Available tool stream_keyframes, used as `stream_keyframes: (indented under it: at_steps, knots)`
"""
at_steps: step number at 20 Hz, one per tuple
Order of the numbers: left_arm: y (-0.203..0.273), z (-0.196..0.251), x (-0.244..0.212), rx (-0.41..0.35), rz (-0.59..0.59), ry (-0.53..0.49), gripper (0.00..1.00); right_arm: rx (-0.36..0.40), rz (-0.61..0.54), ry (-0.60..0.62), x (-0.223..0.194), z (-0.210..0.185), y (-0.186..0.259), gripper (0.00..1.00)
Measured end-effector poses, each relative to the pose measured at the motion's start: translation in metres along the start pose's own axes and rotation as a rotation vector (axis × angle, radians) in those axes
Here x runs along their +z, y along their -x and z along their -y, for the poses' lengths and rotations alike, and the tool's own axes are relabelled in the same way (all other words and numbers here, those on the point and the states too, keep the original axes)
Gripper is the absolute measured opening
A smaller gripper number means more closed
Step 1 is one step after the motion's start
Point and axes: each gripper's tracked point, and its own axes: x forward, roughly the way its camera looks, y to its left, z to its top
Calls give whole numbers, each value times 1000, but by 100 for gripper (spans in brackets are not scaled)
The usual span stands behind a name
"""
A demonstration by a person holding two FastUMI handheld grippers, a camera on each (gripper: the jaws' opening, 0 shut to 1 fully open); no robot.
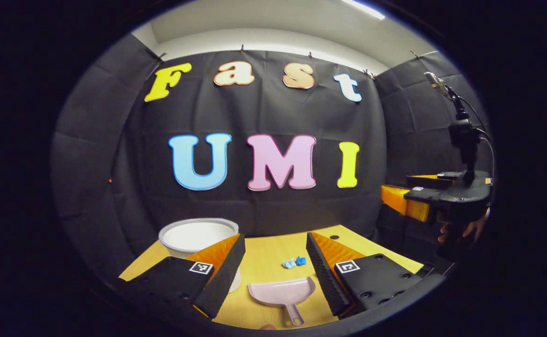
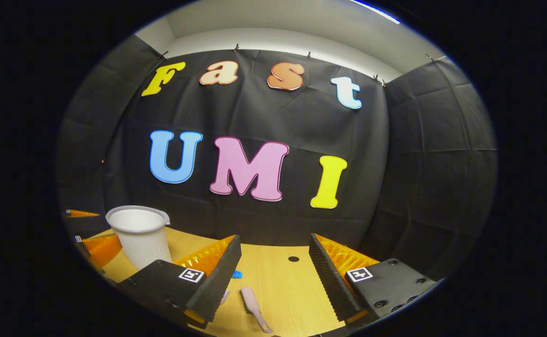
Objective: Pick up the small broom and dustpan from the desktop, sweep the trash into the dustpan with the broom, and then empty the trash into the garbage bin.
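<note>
In the left gripper view, the left tongs (image 1: 273, 269) hang above a smooth yellow wooden desk (image 1: 273, 252) with their two wedge-shaped fingers spread wide apart and nothing between them. The inner faces of the fingers carry ridged, saw-toothed pads (image 1: 322, 276), and each flat outer block bears a small square marker. Between the fingers and low in the gap lies the dustpan (image 1: 282, 292), a shallow pink plastic scoop with a flat mouth and a short looped handle pointing toward the camera. Just beyond it, near the right finger, sits the trash (image 1: 294, 262): small crumpled blue and pale scraps on the wood. Behind the left finger, partly hidden by it, stands the bin (image 1: 198, 236), a round white plastic tub with a rolled rim. Far off to the right the right tongs (image 1: 434, 199) are held up in the air by a hand, a camera stalk rising from the top.

In the right gripper view, the right tongs (image 2: 273, 276) are likewise held wide apart and empty over the desk (image 2: 292, 285). The broom (image 2: 253, 302), a slim pink plastic piece with a thin handle, lies low in the gap, nearer the left finger. A blue scrap (image 2: 237, 274) peeks beside that finger's pad. The bin (image 2: 140, 234) stands beyond the left finger, tapered and smooth-walled.
</note>
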Motion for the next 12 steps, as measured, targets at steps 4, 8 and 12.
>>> stream_keyframes:
  at_steps: [4,8,12]
  knots:
    - [-27,5,-69,29,-181,-23,77,26,-57,33,-35,9,-28,96]
    - [-49,22,-145,64,-397,-74,78,97,-143,37,-78,10,-58,97]
    - [-59,38,-216,84,-612,-52,80,157,-245,36,-118,16,-84,97]
